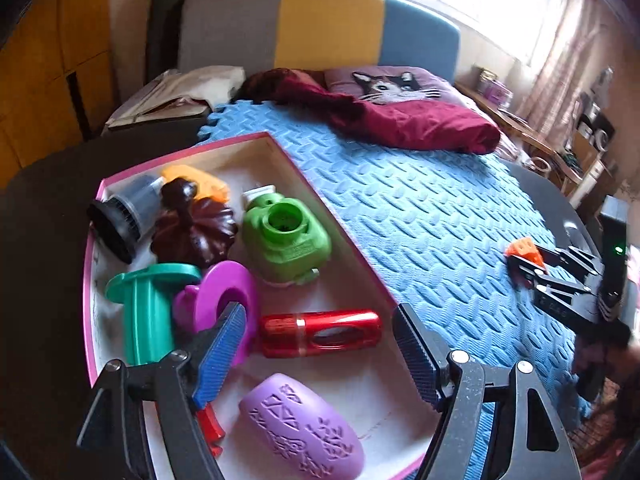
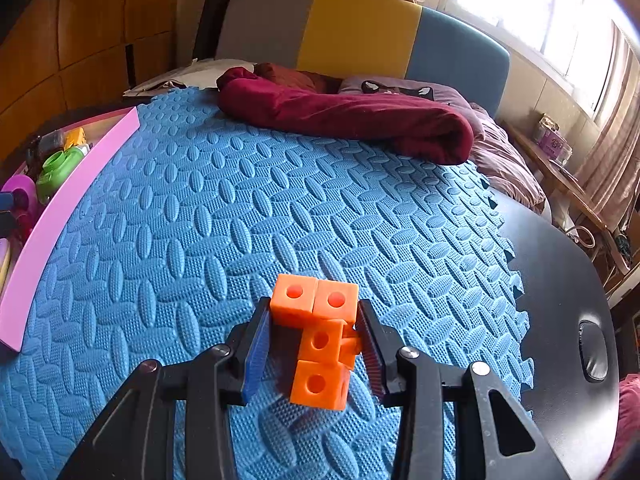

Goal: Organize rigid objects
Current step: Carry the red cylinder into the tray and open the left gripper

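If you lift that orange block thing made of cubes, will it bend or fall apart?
The orange cube piece looks like hard plastic, so it probably stays stiff. Its cubes seem joined at odd angles, so it might twist or snap apart if squeezed. The right hand-held gripper has ribbed pads either side, so slipping seems unlikely.

The left wrist view looks down from close above the pink tray (image 1: 336, 216), facing the headboard (image 1: 320, 28). The right wrist view sits low over the blue mat (image 2: 200, 208), facing the same way. Both share mat, tray rim, red blanket (image 2: 352, 120) and headboard.
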`<action>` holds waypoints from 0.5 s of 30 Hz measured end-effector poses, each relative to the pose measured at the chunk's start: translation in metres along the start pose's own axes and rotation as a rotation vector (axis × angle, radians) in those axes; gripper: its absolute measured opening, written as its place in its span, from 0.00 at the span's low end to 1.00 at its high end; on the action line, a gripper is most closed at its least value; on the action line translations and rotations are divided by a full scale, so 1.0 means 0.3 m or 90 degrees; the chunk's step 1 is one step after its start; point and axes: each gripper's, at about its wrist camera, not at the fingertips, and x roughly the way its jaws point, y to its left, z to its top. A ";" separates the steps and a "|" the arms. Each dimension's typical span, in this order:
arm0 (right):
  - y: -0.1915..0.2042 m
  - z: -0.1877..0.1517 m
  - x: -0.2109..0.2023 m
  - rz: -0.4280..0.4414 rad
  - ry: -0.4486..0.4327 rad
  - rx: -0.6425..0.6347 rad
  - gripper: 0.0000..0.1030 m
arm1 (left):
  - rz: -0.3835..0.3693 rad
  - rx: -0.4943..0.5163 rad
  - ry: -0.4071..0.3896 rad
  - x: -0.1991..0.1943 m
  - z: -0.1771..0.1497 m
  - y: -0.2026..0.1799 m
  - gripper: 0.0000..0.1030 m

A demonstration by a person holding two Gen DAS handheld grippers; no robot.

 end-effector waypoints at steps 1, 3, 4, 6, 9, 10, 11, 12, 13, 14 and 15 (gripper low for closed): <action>0.000 0.000 0.000 0.000 0.000 -0.001 0.40 | 0.002 -0.004 0.002 0.004 -0.004 0.007 0.74; 0.002 0.000 0.000 -0.001 0.000 -0.002 0.40 | 0.006 -0.014 0.001 0.005 -0.014 0.020 0.74; 0.002 0.000 0.000 -0.002 0.000 -0.002 0.40 | 0.008 -0.015 -0.002 -0.001 -0.018 0.024 0.74; 0.003 0.001 0.000 -0.003 0.000 -0.004 0.40 | 0.016 -0.018 -0.013 -0.021 -0.029 0.025 0.74; 0.011 0.001 -0.001 -0.011 -0.002 -0.015 0.40 | 0.042 -0.026 -0.032 -0.061 -0.043 0.026 0.74; 0.013 0.001 -0.002 -0.013 -0.002 -0.018 0.40 | 0.051 -0.029 -0.036 -0.074 -0.047 0.029 0.74; 0.015 0.001 -0.003 -0.015 -0.003 -0.019 0.40 | 0.060 -0.033 -0.039 -0.087 -0.049 0.031 0.74; 0.015 0.001 -0.003 -0.015 -0.003 -0.020 0.40 | 0.071 -0.038 -0.043 -0.101 -0.052 0.032 0.74; 0.015 0.001 -0.004 -0.016 -0.003 -0.021 0.40 | 0.083 -0.042 -0.049 -0.119 -0.057 0.034 0.74; 0.016 0.000 -0.004 -0.017 -0.003 -0.022 0.40 | 0.093 -0.045 -0.056 -0.139 -0.063 0.036 0.74; 0.016 0.000 -0.004 -0.017 -0.004 -0.023 0.40 | 0.098 -0.047 -0.062 -0.154 -0.067 0.038 0.74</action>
